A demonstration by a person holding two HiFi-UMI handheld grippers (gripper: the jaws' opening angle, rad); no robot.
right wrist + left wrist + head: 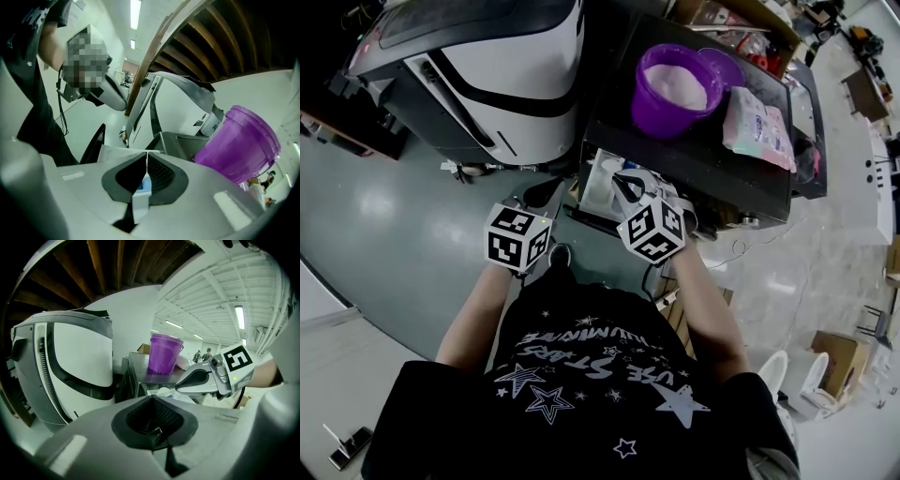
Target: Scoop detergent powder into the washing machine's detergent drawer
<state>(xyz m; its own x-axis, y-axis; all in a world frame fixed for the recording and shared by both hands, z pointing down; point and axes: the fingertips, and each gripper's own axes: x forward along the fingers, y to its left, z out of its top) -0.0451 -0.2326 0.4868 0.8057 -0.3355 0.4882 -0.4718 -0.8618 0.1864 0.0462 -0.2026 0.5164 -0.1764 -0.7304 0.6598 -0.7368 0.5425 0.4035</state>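
A purple bucket [675, 89] [164, 354] [239, 143] holding white powder stands on the dark washing machine [741, 183]. The white detergent drawer [600, 183] sticks out of the machine's front, open. My right gripper [628, 187] [146, 157] hovers over the drawer with its jaws closed to a thin slit; white and blue drawer parts show through it. Lower left of the drawer, off the machine, my left gripper [525, 208] [152, 401] is shut with nothing in it. The right gripper's body [206, 378] also appears in the left gripper view.
A pale detergent bag [757, 127] lies on the machine top right of the bucket. A large white and black appliance [497, 66] [70, 366] stands to the left of the washing machine. Grey floor [384, 234] lies below it.
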